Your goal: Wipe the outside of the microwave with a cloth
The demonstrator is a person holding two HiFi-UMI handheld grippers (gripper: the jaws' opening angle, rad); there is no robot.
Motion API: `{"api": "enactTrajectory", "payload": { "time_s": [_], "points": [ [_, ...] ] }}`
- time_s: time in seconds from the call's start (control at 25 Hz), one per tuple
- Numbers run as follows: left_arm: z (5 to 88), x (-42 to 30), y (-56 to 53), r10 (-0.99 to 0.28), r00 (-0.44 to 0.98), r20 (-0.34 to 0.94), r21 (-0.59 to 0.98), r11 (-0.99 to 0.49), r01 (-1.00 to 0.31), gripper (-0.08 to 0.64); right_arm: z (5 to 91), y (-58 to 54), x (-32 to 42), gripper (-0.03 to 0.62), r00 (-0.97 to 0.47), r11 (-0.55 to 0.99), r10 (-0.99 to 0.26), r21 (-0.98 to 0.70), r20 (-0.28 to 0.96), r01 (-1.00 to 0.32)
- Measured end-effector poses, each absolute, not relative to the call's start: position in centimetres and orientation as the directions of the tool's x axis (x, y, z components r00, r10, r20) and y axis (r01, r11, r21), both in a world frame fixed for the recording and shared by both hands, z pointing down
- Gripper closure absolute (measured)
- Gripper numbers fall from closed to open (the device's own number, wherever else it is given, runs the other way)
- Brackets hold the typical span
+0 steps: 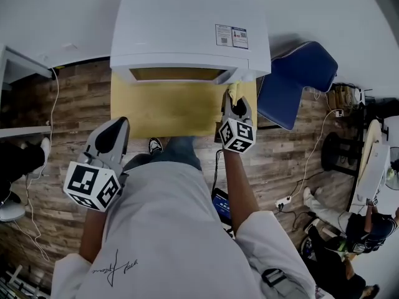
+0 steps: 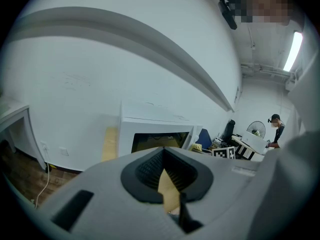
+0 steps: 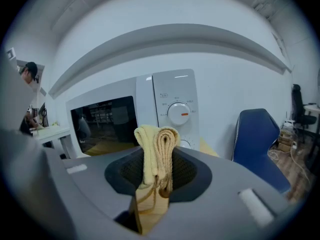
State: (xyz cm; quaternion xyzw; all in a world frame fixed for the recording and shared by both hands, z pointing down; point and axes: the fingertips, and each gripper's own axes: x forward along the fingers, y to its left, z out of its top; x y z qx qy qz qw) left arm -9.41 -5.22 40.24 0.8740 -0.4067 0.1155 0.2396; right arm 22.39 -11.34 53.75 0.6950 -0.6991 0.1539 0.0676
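A white microwave [image 1: 187,23] stands on a yellow table [image 1: 162,111], its door and dial side turned toward me. My right gripper [image 1: 237,101] is shut on a folded yellow cloth [image 1: 235,92], just short of the microwave's front right corner. In the right gripper view the cloth [image 3: 157,146] stands up between the jaws, in front of the control panel with its round dial [image 3: 179,114] and the dark door window [image 3: 102,121]. My left gripper [image 1: 115,132] is shut and holds nothing, low and to the left, back from the table. Its own view shows the microwave [image 2: 155,134] further off.
A blue chair [image 1: 293,83] stands right of the table, close to the microwave's right side [image 3: 255,134]. White furniture [image 1: 19,67] is at the far left. Cables and a power strip [image 1: 283,201] lie on the wooden floor. People are at the right edge.
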Motion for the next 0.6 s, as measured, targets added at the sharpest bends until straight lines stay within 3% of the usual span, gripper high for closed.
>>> {"api": "enactTrajectory", "payload": {
  "time_s": [0.2, 0.44, 0.6],
  "points": [
    [40.1, -10.0, -5.1, -0.667, 0.635, 0.389, 0.328, -0.544, -0.772, 0.568, 53.6, -10.6, 21.7, 0.474, -0.001, -0.056, -0.953, -0.180, 0.302, -0.982],
    [39.9, -10.7, -4.9, -0.677, 0.629, 0.382, 0.340, -0.530, -0.777, 0.568, 53.3, -10.2, 17.7, 0.474, -0.102, 0.054, -0.950, -0.167, 0.296, -0.985],
    [40.0, -10.5, -4.8, -0.677, 0.631, 0.378, 0.349, -0.527, -0.775, 0.568, 53.7, -11.0, 17.2, 0.474, -0.091, 0.044, -0.950, -0.158, 0.300, -0.987]
  ]
}}
